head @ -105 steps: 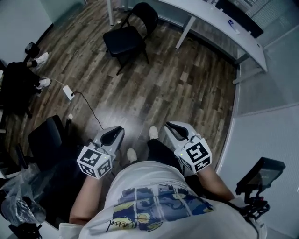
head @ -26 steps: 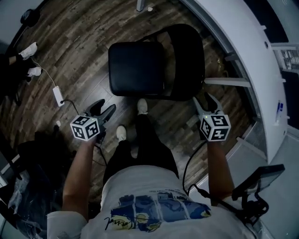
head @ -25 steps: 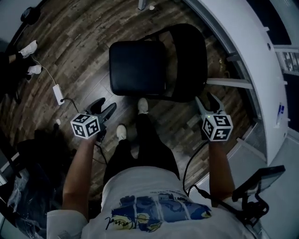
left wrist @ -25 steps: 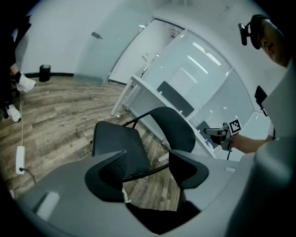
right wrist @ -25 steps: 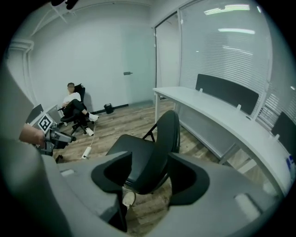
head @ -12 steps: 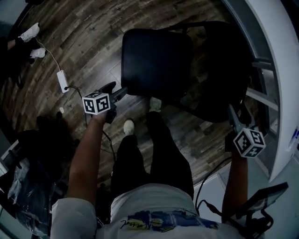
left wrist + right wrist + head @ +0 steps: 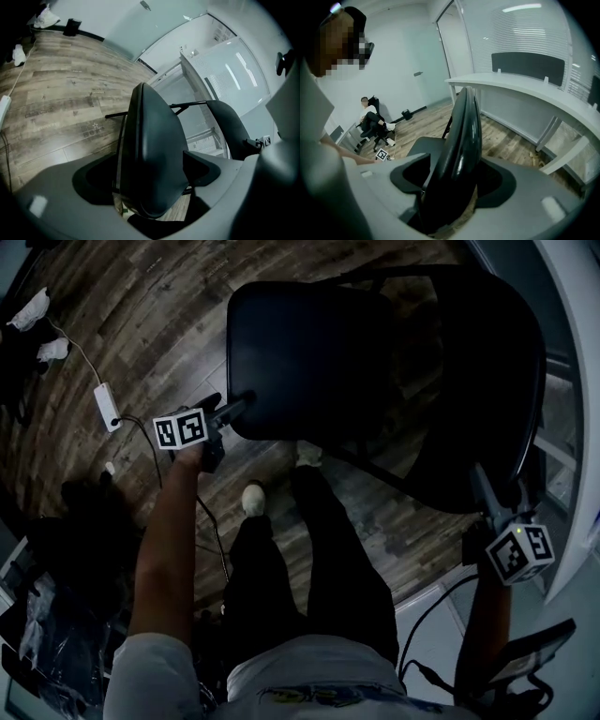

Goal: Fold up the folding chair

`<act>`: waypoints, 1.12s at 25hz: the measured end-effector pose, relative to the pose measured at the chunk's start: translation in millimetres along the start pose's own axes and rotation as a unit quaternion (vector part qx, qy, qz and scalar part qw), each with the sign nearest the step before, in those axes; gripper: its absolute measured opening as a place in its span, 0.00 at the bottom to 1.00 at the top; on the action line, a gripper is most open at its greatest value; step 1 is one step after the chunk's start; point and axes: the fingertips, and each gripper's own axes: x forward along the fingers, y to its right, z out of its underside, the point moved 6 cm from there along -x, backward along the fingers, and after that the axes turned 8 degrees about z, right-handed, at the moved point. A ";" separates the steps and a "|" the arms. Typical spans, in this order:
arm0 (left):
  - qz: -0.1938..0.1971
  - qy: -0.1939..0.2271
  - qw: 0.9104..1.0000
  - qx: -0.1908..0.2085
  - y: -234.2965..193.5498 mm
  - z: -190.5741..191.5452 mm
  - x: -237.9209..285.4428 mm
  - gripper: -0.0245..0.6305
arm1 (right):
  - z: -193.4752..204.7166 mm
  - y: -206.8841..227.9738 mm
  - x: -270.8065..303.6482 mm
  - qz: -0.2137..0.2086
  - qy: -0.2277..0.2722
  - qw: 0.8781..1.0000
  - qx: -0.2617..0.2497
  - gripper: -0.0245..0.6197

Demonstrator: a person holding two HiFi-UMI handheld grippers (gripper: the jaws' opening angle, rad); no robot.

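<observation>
A black folding chair stands open on the wood floor, with its seat (image 7: 309, 352) toward me and its backrest (image 7: 478, 390) at the right. My left gripper (image 7: 234, 413) is at the seat's near left corner. In the left gripper view the seat edge (image 7: 150, 136) runs between the jaws of the left gripper (image 7: 147, 171), which have just been opening; gaps show on both sides. My right gripper (image 7: 492, 493) is at the backrest's near edge. The right gripper view shows the backrest (image 7: 461, 136) edge-on between the wide, recently opened jaws of the right gripper (image 7: 452, 180), untouched by the pads.
A curved white desk (image 7: 574, 334) runs close behind the chair at the right. A white power strip (image 7: 106, 407) with its cable lies on the floor at the left, beside dark bags (image 7: 84, 531). My own feet (image 7: 253, 498) stand just before the chair. A seated person (image 7: 370, 119) is far off.
Both grippers have dropped and reached the chair: the left has gone to the seat's front corner, the right to the backrest's edge. The chair now fills more of the head view.
</observation>
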 end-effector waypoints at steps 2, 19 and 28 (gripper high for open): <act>0.015 0.006 1.000 -0.014 -11.1 -0.9 9.5 0.75 | 3.9 2.1 4.8 -0.003 -0.001 1.000 0.005 0.47; 0.160 -0.054 0.984 -0.054 -23.7 8.6 67.4 0.64 | 6.3 -7.5 10.5 -0.050 -0.004 0.998 0.039 0.39; 0.195 -0.069 0.976 -0.067 -14.4 11.3 64.5 0.55 | 2.2 1.8 7.0 -0.048 0.008 0.999 0.022 0.22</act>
